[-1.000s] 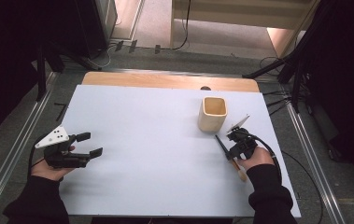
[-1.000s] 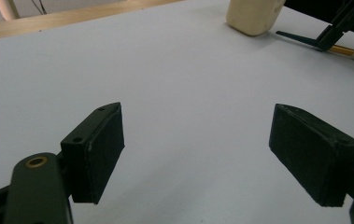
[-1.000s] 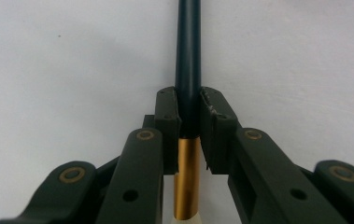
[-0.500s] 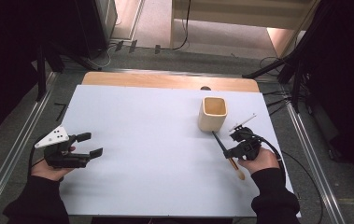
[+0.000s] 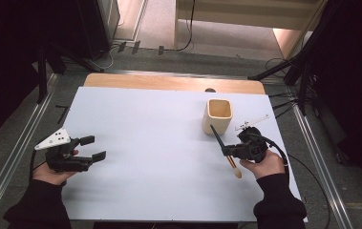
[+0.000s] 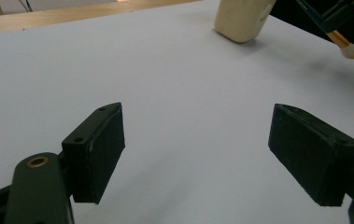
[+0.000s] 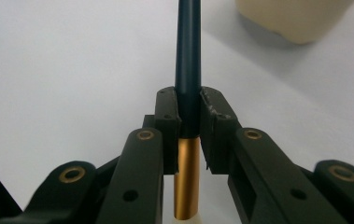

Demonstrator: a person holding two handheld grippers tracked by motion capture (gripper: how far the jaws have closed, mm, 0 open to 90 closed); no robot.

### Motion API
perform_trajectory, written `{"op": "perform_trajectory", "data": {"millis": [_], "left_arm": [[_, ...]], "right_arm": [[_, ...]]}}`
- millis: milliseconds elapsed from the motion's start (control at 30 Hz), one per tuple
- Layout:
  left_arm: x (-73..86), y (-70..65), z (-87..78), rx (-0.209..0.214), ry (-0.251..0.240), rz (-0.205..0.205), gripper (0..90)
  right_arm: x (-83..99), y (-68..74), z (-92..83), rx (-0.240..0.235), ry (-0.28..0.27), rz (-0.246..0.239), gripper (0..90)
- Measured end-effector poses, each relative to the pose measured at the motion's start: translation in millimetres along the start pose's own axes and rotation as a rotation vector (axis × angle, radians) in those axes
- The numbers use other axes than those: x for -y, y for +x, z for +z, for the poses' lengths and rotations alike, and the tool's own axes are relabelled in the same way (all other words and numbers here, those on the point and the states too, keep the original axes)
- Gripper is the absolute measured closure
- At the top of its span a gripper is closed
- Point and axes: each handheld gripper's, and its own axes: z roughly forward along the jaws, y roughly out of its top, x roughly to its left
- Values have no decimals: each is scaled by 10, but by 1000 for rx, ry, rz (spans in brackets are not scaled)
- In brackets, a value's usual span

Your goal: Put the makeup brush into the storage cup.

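Since the earlier frames the right gripper (image 5: 227, 151) has lifted the brush (image 5: 224, 150) off the white table (image 5: 150, 129): a second ago the brush lay low beside the hand, and now it hangs above the sheet, its dark handle tip swung up toward the cup (image 5: 218, 115). The left gripper (image 5: 90, 148) has not shifted.

In the high view the right gripper sits at about 4 o'clock on the table, with the cup just beyond it toward 1 o'clock. The brush runs slantwise through the claw: its black handle points to 11 o'clock, ending close to the cup's lower left wall, apart from it, and its pale bristle head hangs out at 5 o'clock, just beside the person's right hand (image 5: 263, 164).

In the right gripper view the two jaws are clamped tight on the brush (image 7: 187, 93) right where the black handle meets the gold ferrule (image 7: 187, 177); the handle rises straight to 12 o'clock from the pads, the ferrule drops to 6 o'clock, and the cup (image 7: 296, 18) stands at 1 o'clock.

The left gripper (image 6: 195, 154) rests at 8 o'clock on the table in the person's left hand (image 5: 49, 169), jaws spread wide with nothing between them. Its own view has the cup (image 6: 242, 18) and the bristle head (image 6: 350, 50) far off at 1 and 2 o'clock.
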Motion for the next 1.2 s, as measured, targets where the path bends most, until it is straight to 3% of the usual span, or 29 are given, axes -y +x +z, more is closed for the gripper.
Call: {"op": "perform_trajectory", "data": {"millis": [133, 233, 300, 367, 533, 700, 900, 1200], "left_arm": [[-21, -9, 2, 22, -7, -21, 191], [-51, -28, 5, 36, -8, -28, 192], [-66, -44, 11, 42, -11, -33, 193], [-75, -53, 12, 46, -7, -32, 195], [-116, -107, 39, 73, -18, -21, 202], [-163, -162, 80, 102, -24, 0, 210], [-218, -235, 162, 150, -10, -3, 196], [-221, -280, 277, 161, 8, 11, 200]], "right_arm": [[-2, 18, -12, -4, -62, -33, 798], [-1, 26, 1, -53, -105, -50, 798], [0, 41, 14, -62, -130, -61, 797], [-1, 50, 17, -68, -137, -65, 798], [5, 92, 47, -137, -210, -77, 797], [0, 114, 76, -144, -237, -91, 798], [4, 128, 84, -179, -316, -107, 798], [22, 160, 174, -205, -333, -151, 797]]}}
